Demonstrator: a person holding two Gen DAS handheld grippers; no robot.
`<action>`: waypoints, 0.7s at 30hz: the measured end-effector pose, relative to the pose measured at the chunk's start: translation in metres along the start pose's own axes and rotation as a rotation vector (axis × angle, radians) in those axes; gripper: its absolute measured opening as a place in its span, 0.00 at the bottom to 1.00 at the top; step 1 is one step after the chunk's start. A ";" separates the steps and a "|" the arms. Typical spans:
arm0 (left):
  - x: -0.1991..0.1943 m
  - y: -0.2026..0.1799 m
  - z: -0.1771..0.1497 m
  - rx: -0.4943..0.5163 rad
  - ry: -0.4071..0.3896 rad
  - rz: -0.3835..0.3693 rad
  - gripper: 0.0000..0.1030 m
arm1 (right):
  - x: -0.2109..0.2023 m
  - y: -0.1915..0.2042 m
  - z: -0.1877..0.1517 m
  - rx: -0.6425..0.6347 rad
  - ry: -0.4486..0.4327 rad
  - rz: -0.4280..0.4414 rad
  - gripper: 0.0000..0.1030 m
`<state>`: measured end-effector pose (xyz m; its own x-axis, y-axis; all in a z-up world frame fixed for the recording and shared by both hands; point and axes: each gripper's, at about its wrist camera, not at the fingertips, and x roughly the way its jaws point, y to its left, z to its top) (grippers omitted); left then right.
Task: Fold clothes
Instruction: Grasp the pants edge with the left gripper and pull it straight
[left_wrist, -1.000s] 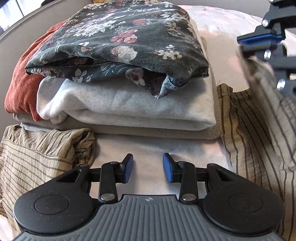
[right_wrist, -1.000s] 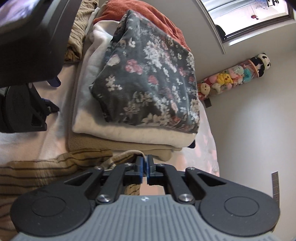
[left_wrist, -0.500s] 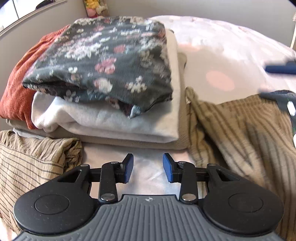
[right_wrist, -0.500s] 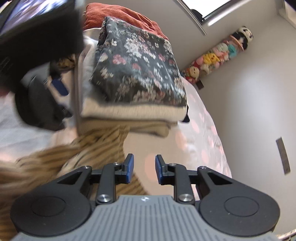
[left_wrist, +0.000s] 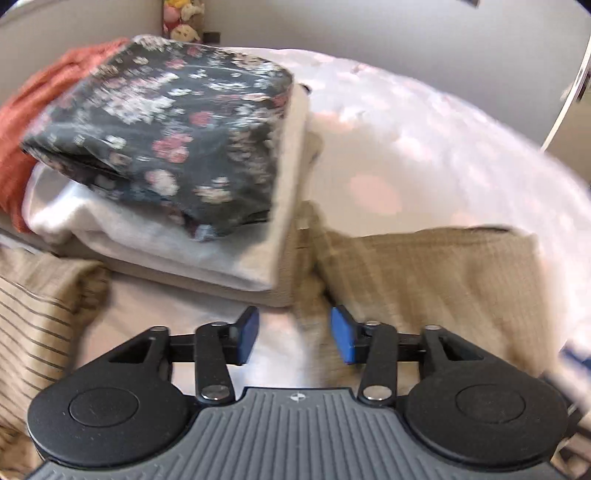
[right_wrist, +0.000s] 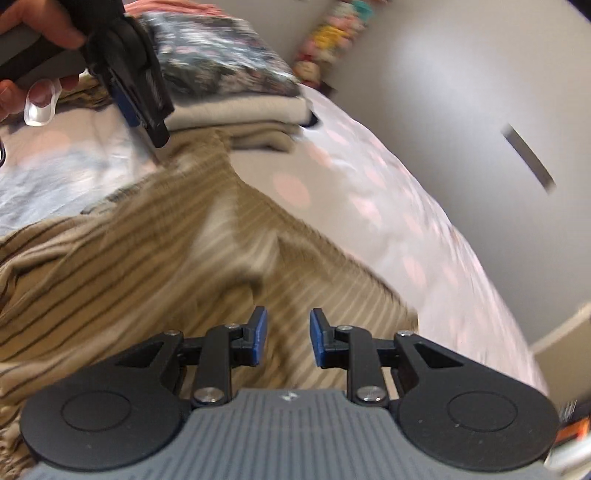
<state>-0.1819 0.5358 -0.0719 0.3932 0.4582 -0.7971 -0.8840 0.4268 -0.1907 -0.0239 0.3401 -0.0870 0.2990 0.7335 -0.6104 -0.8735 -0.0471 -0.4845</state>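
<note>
The striped tan garment lies spread on the bed, its long side running from the folded stack toward the bed's near edge. The left gripper has just been opening, nothing between its jaws; the right gripper stands parted, empty, over the stripes. Only the right view shows a hand gripping the left tool.

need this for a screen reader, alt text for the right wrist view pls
The right gripper hangs open and empty above a tan striped garment spread on a pale, pink-spotted bed. Behind it sits a stack of folded clothes topped by dark floral fabric, and at upper left a hand holds the left gripper.
</note>
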 end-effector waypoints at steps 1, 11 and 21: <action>0.002 -0.001 0.000 -0.018 0.010 -0.042 0.44 | -0.005 -0.001 -0.008 0.043 0.000 -0.002 0.27; 0.032 -0.023 -0.013 0.031 0.135 -0.134 0.03 | -0.033 0.011 -0.066 0.255 -0.034 -0.054 0.31; 0.032 0.007 -0.025 -0.024 0.136 -0.042 0.00 | -0.024 0.002 -0.077 0.342 -0.037 -0.011 0.36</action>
<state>-0.1820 0.5335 -0.1129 0.3940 0.3297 -0.8579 -0.8737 0.4242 -0.2382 -0.0032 0.2703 -0.1212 0.3007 0.7572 -0.5798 -0.9504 0.1869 -0.2488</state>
